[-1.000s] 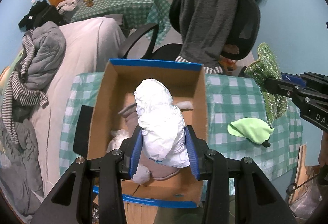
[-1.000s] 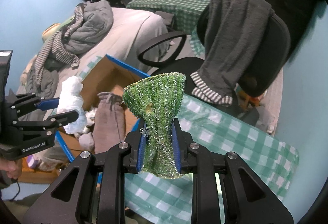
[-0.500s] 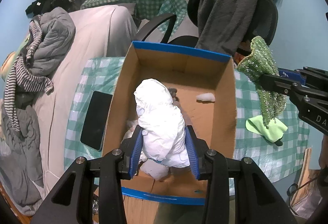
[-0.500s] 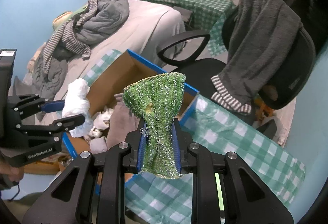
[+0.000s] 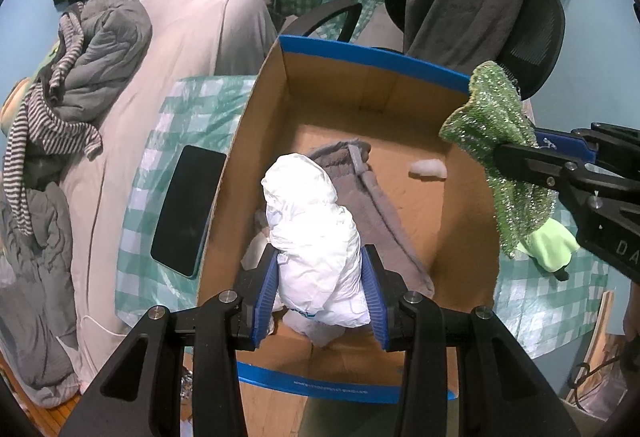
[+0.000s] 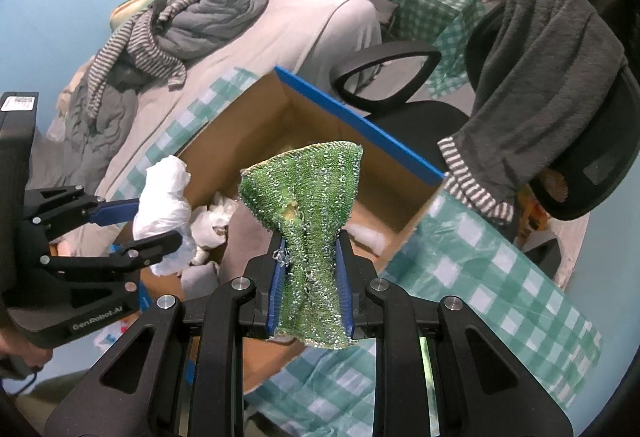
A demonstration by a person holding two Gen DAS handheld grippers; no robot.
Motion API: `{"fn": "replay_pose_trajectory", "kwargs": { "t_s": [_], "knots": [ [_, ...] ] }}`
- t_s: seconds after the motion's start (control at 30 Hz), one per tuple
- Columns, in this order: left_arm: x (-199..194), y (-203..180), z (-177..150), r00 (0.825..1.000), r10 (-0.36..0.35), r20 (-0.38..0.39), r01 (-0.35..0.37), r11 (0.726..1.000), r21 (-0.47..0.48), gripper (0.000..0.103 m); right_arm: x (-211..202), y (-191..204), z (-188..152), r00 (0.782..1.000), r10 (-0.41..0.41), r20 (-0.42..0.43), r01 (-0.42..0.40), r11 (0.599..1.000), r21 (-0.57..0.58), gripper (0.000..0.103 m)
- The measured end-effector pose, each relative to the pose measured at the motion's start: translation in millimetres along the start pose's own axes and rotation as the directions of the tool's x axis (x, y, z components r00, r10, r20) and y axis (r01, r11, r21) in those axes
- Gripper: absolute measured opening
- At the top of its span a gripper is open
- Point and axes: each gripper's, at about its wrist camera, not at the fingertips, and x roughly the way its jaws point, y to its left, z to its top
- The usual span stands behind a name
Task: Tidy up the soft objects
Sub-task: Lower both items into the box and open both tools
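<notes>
The left gripper squeezes a white bag above the near part of the box. The right gripper squeezes a sparkly green cloth up over the box's right side. A gray cloth lies inside.

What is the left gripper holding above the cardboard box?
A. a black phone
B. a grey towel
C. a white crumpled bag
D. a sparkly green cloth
C: the left gripper is shut on the white crumpled bag, held over the open cardboard box; the sparkly green cloth is in the right gripper.
</notes>
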Motion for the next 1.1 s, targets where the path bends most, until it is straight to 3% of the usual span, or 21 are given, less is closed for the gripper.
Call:
{"fn": "replay_pose_trajectory", "kwargs": {
  "t_s": [0.6, 0.7, 0.83, 1.1],
  "knots": [
    [20, 13, -1, 0.999, 0.004, -0.037, -0.006, 0.999, -0.053, 0.041, 38, 20, 9, 0.997, 0.036, -0.066, -0.038, 0.999, -0.035, 0.025],
    [22, 14, -1, 0.999, 0.007, -0.046, -0.01, 0.998, -0.059, 0.045, 39, 22, 10, 0.997, 0.038, -0.061, -0.041, 0.998, -0.042, 0.028],
    [21, 14, -1, 0.999, 0.018, -0.051, -0.021, 0.998, -0.055, 0.054, 37, 25, 12, 0.998, 0.026, -0.052, -0.029, 0.999, -0.045, 0.047],
    [13, 15, -2, 0.999, 0.017, -0.04, -0.019, 0.998, -0.057, 0.059, 29, 24, 12, 0.999, 0.002, -0.035, -0.004, 0.999, -0.042, 0.055]
  ]
}}
